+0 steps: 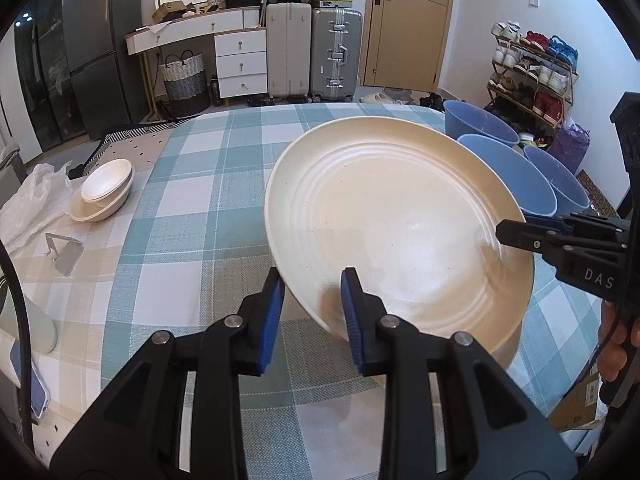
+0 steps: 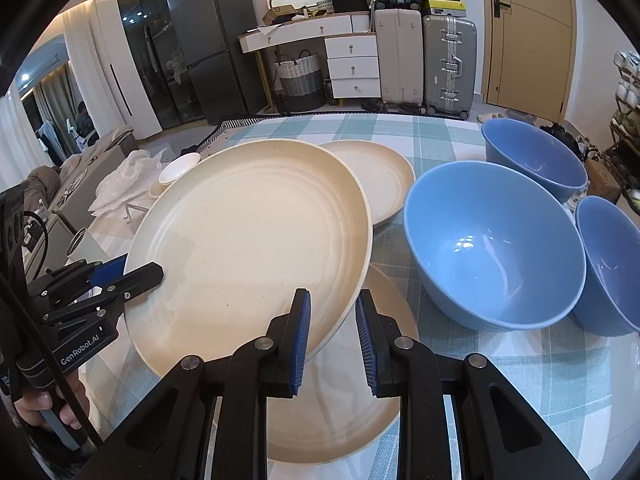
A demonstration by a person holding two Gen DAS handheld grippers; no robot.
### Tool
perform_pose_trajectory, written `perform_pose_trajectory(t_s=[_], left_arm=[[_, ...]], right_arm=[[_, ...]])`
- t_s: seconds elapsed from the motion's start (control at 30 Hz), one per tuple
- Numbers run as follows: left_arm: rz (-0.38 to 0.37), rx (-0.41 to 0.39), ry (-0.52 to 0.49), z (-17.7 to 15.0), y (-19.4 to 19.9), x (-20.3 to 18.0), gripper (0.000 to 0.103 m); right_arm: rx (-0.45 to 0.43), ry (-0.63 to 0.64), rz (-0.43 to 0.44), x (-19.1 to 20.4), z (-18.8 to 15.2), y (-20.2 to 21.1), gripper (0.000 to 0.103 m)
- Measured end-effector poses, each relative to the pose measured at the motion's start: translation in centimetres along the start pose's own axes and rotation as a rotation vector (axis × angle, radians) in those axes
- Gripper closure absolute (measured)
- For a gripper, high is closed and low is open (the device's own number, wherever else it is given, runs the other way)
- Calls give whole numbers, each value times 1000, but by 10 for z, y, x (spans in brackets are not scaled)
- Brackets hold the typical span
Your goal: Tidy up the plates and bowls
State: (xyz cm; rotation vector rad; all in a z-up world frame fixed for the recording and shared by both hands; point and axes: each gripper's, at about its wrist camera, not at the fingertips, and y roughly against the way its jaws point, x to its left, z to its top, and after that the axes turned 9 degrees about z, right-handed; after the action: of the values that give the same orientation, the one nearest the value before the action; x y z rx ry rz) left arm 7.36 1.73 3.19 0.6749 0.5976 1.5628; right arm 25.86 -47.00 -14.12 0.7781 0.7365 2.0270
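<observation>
A large cream plate (image 1: pixel 400 232) hangs tilted above the checked tablecloth, held from both sides. My left gripper (image 1: pixel 312 280) is shut on its near-left rim, seen from the side as the left gripper (image 2: pixel 140 270) in the right wrist view. My right gripper (image 2: pixel 333 300) is shut on the same cream plate (image 2: pixel 248 240) at its lower right rim, and appears as the right gripper (image 1: pixel 500 232) in the left wrist view. Under the lifted plate lies a second cream plate (image 2: pixel 340 420). A third plate (image 2: pixel 384 176) rests behind it. Three blue bowls (image 2: pixel 492 240) (image 2: pixel 536 156) (image 2: pixel 612 260) stand to the right.
Stacked small white bowls (image 1: pixel 106 192) sit at the table's left edge beside a crumpled plastic bag (image 1: pixel 36 196) and a metal phone stand (image 1: pixel 66 254). The checked table (image 1: pixel 192 208) shows bare cloth left of the plate. Suitcases, a dresser and a shoe rack stand beyond.
</observation>
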Motion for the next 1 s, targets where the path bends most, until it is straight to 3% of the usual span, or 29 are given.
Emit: perform_pose_trajectory(t_s=[1.0], left_arm=[[0,87,-141,-20,-40,-32,77]], right_arm=[[53,-46,-50,-21,-38,-8,79]])
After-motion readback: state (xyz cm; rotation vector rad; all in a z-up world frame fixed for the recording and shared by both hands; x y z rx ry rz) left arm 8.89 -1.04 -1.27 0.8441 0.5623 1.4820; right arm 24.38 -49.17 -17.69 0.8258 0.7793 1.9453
